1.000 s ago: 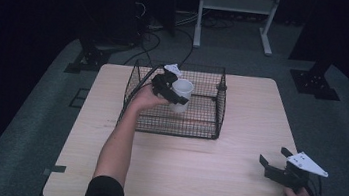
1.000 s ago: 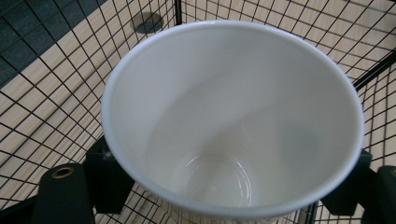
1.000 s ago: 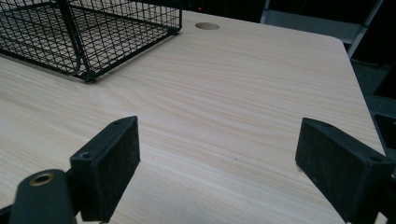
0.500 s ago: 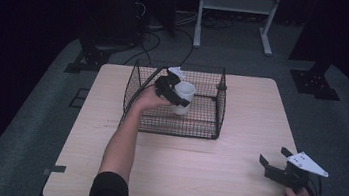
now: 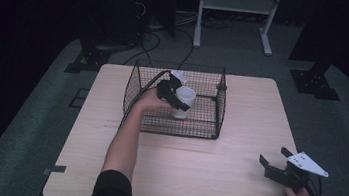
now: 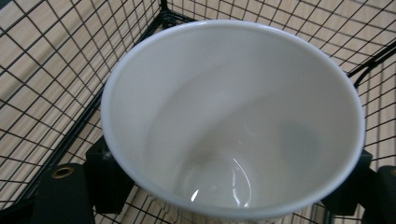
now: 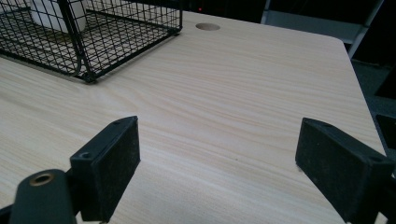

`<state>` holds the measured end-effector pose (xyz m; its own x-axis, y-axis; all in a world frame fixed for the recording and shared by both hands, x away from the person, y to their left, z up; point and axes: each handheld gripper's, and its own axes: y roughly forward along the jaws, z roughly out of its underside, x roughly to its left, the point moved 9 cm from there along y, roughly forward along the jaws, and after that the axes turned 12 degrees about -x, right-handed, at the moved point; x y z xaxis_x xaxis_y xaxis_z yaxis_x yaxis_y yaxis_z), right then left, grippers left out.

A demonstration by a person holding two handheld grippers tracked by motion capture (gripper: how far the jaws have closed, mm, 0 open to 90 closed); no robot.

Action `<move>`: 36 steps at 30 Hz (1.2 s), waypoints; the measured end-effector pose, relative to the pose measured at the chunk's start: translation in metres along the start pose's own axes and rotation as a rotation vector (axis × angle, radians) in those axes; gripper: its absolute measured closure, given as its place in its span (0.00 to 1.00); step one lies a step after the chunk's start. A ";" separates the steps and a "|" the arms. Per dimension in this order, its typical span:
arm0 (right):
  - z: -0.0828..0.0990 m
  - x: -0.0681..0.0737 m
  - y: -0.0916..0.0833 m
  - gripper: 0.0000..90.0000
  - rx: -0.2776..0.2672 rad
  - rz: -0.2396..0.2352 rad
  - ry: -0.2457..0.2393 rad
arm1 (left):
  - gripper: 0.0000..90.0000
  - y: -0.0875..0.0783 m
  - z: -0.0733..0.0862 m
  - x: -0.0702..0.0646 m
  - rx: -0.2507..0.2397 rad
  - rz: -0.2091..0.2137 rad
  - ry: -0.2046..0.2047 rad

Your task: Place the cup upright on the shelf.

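Wire basket [image 5: 204,124], black: stands on the table [image 5: 232,185] toward its far edge, left of centre. White cup [image 5: 182,102]: upright inside the basket, near its middle, mouth up and empty. Left gripper [image 5: 178,97]: reaches in over the basket's left wall, jaws pinching the cup from both sides. Right gripper [image 5: 272,158]: held at the table's near right corner, jaws spread wide over bare wood, nothing between them.
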<state>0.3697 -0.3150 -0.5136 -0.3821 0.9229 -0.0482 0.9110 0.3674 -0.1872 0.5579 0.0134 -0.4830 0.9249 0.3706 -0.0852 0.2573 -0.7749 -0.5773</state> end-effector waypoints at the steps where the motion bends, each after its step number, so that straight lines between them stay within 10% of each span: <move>1: 0.000 0.000 0.000 0.14 0.000 0.000 0.000 | 0.23 0.000 0.000 0.000 -0.004 0.006 -0.003; 36: 0.000 0.000 0.000 0.14 -0.001 0.000 -0.001 | 0.10 -0.017 -0.009 -0.006 -0.005 -0.032 0.017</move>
<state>0.3696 -0.3149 -0.5135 -0.3820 0.9228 -0.0497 0.9113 0.3672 -0.1860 0.5501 0.0197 -0.4654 0.9208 0.3864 -0.0526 0.2884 -0.7654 -0.5753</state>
